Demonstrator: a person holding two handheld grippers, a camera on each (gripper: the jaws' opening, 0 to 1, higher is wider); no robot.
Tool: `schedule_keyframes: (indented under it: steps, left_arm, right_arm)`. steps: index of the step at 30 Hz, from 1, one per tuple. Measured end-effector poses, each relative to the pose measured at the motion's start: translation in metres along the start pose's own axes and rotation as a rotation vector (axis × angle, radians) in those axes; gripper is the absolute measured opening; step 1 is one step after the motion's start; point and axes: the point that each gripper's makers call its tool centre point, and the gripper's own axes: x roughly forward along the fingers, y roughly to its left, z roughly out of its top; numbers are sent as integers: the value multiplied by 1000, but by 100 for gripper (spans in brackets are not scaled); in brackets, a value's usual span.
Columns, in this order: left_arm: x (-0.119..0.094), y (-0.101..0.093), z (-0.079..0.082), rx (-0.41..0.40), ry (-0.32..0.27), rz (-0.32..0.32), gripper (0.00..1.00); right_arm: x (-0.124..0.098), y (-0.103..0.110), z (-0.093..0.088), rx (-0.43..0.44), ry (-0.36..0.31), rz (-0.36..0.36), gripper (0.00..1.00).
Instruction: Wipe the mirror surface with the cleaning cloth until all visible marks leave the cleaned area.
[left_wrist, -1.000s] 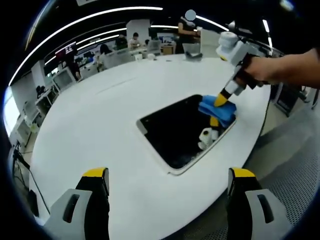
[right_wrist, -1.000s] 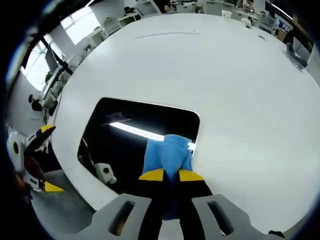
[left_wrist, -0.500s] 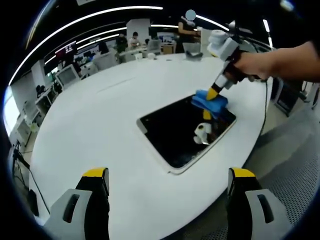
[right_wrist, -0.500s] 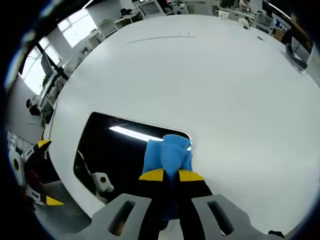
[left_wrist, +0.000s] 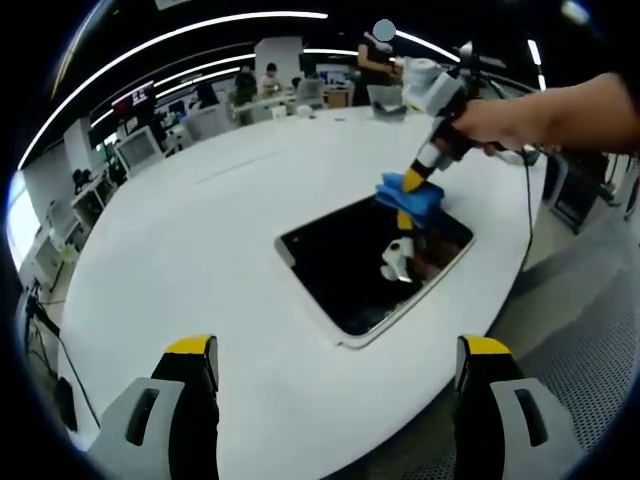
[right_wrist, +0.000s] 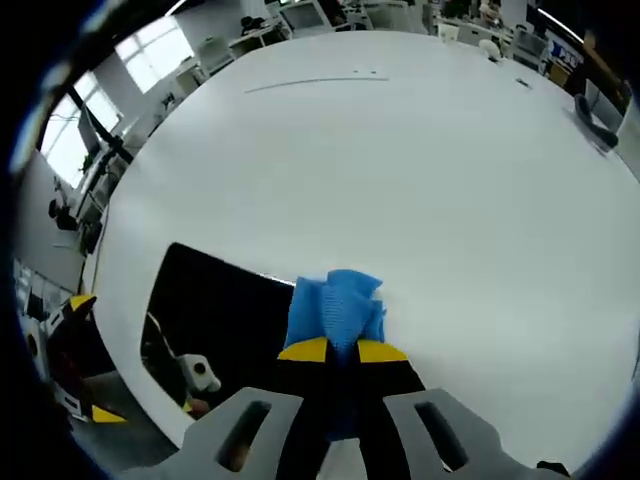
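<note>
Your right gripper (right_wrist: 341, 352) has its jaws pinched together on the blue cleaning cloth (right_wrist: 337, 305), which bunches out ahead of the yellow tips. In the left gripper view the same cloth (left_wrist: 410, 192) sits at the far corner of the mirror (left_wrist: 360, 265), pressed down where the glass meets the white table (left_wrist: 200, 250). Your left gripper (left_wrist: 335, 385) has its jaws wide apart, holding nothing, hovering near the table's near edge, well apart from the mirror.

The cloth looks soft and light — it folds and crumples, so I judge you need a good wad of it between the jaws, as now, or it may slip out under the drag of wiping. The mirror is a thin, flat, dark pane with a pale rim, lying flat; it is likely fragile and slick, and could slide on the smooth table if you push hard sideways.

No containers appear on the table. Any marks on the glass are too small to tell.
</note>
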Motion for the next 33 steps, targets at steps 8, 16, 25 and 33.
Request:
schedule_keyframes:
  steps: [8,16,25,33]
  left_arm:
    - [0,1,0,-3,0,2,99]
    - [1,2,0,-6,-1,6,99]
    - [1,2,0,-6,-3,9,99]
    - [0,2,1,-1,-2,10,99]
  right_arm:
    - [3,-2,7,-13,-5,-7,3]
    - [6,-4,12,-4,-11,-11,3]
    - [5,-3,13,-10,-22,-10,3]
    - [6,-4,14,-6,-21,-10,3]
